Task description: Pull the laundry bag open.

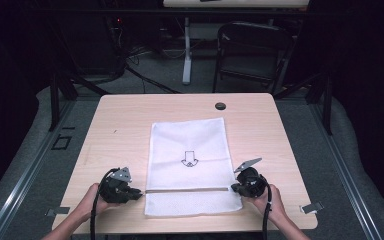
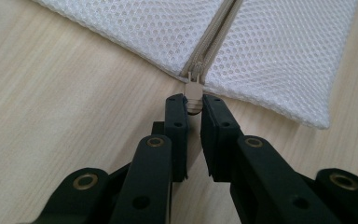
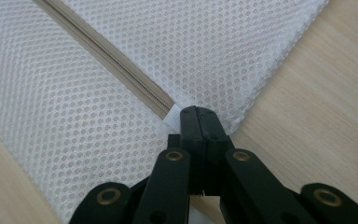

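To open the zipper well, the left hand-held gripper (image 2: 194, 103), its jaws pinching the beige zipper pull (image 2: 193, 91), should draw straight along the zipper (image 1: 187, 190) toward 3 o'clock, while the right hand-held gripper (image 3: 198, 114), pressed together on the bag's edge by the zipper's far end, holds that edge taut so the mesh does not bunch. The white mesh laundry bag (image 1: 187, 150) lies flat on the desk (image 1: 120, 120), centred and toward its 6 o'clock edge, fine honeycomb netting with a printed arrow (image 1: 190, 159) and the zipper crossing near its 6 o'clock end.
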Motion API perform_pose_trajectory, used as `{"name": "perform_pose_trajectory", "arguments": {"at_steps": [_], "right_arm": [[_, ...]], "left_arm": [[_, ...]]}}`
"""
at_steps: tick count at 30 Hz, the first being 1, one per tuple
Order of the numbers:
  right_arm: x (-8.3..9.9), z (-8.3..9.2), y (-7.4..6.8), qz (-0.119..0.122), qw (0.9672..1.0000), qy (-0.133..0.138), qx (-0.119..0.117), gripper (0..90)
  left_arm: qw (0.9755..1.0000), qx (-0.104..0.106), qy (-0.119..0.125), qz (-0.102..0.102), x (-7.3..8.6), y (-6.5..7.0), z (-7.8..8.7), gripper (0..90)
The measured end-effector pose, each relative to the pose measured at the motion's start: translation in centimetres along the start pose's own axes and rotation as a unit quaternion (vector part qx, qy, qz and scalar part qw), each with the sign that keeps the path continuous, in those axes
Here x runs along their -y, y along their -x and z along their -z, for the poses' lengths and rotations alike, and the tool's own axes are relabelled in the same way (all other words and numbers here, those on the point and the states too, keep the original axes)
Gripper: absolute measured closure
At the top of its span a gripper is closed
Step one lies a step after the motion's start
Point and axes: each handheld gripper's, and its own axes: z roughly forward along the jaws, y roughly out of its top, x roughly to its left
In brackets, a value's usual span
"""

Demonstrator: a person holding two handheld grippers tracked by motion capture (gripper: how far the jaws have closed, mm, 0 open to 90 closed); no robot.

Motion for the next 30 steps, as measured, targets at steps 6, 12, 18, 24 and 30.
{"name": "perform_pose_trajectory", "arguments": {"at_steps": [6,12,18,24,30], "right_arm": [[-0.1,0.3,-0.1,0.012,0.9997,0.001,-0.020,71.6],[-0.3,1.3,-0.3,0.014,0.9998,0.009,-0.009,50.2],[0.1,3.5,0.1,0.000,0.9997,0.025,0.002,26.2],[1.4,5.9,0.9,-0.029,0.9985,0.015,0.043,12.9],[3.9,7.3,1.9,-0.056,0.9957,0.004,0.074,6.2]], "left_arm": [[0.9997,-0.016,0.010,0.013,-0.2,-0.2,1.0,57.0],[0.9970,-0.057,0.029,0.045,-0.4,0.0,3.0,33.0],[0.9929,-0.092,0.022,0.071,-0.3,0.7,4.6,14.9],[0.9855,-0.129,-0.002,0.110,0.1,1.8,5.1,8.5],[0.9786,-0.157,-0.022,0.131,0.9,2.6,5.3,4.8]]}}
